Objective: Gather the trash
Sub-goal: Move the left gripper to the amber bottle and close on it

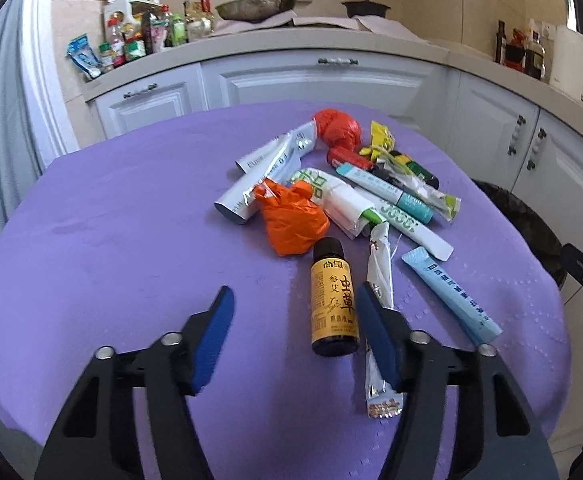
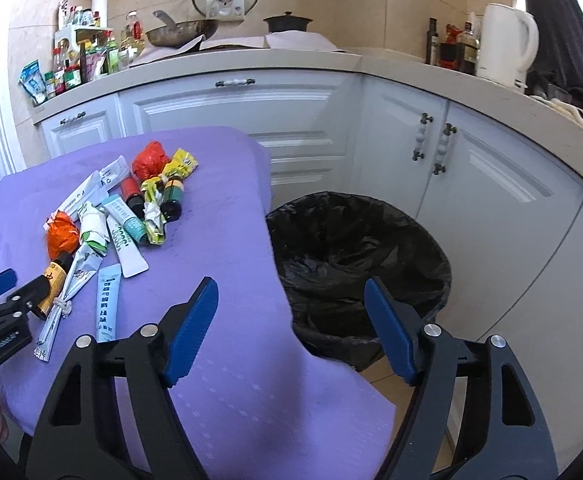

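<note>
Nearest to the left camera is the left tool (image 1: 295, 334), released with its two blue pads wide apart, and the small amber bottle (image 1: 334, 300) lies between them on the purple tabletop (image 1: 111, 220), closer to the pad at 3 o'clock. Its long axis runs from 6 to 12 o'clock, cap toward the orange bag (image 1: 293, 222), so the left hand is nearer. The right tool (image 2: 291, 328) is also released, holding nothing, above the tabletop edge, with the black bin (image 2: 355, 248) at about 1 o'clock.
</note>
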A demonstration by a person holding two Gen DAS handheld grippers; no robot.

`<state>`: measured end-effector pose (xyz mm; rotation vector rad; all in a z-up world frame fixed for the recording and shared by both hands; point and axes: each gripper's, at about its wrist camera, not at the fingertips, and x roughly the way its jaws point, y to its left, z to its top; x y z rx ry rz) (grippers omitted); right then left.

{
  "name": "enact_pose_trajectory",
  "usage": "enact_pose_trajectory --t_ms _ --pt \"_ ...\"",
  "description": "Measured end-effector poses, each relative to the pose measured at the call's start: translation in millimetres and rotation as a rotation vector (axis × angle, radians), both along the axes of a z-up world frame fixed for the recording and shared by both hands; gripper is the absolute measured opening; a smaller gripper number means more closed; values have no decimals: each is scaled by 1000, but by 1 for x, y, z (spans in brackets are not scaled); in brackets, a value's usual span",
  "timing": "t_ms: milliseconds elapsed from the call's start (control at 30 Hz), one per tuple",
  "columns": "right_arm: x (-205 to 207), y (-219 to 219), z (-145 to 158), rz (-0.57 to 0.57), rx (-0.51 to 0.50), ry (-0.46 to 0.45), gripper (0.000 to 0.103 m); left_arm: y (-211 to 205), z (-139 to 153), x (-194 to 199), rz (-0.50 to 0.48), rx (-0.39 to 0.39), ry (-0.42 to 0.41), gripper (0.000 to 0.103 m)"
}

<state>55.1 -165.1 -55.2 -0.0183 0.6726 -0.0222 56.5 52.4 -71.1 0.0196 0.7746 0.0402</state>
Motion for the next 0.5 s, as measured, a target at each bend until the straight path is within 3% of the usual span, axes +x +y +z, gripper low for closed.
enact_pose_trajectory --t_ms 67,133,500 --pt "3 5 -1 15 -3 7 74 2 -4 5 -18 -30 21 40" --pt "4 10 -2 29 -4 14 74 6 -8 8 -28 -74 48 33" --pt "8 28 -6 73 -11 34 74 8 -5 10 -72 -152 31 34"
